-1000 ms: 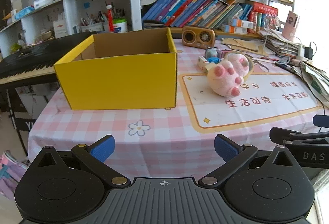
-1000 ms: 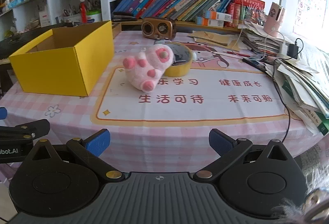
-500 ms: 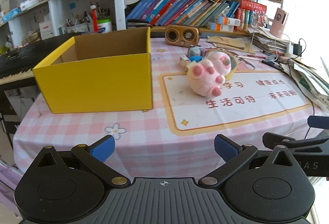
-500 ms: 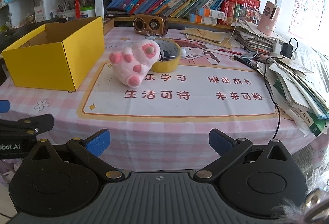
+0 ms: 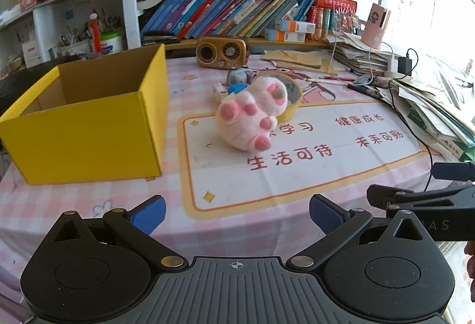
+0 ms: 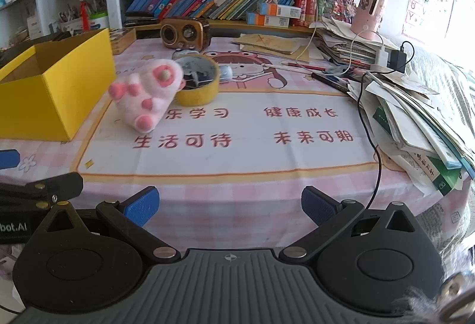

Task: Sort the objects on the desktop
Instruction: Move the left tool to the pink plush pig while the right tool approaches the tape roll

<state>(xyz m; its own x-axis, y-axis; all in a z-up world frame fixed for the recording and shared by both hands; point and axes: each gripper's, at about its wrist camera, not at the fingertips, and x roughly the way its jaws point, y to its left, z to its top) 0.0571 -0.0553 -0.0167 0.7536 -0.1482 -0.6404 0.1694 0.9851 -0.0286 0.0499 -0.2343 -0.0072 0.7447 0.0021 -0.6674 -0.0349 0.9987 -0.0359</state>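
Two spread grippers, left gripper (image 5: pixel 236 212), right gripper (image 6: pixel 228 206), pink plush paw (image 5: pixel 252 117) against tape roll (image 6: pixel 198 83), yellow box (image 5: pixel 86 116) beside

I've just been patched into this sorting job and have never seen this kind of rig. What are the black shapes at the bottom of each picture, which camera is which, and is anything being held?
There is no robot arm. A person holds a two-finger gripper in each hand, and each carries a fisheye camera that looks forward along its fingers. The black shapes are the gripper bodies; the blue pads are fingertips. One picture comes from the left gripper, the other from the right gripper. Both are open and hold nothing.

On the pink checked tablecloth stands an open yellow box. Beside it lies a pink plush paw, leaning against a yellow tape roll. Behind them stands a small brown radio. Papers and books are piled along the right edge.
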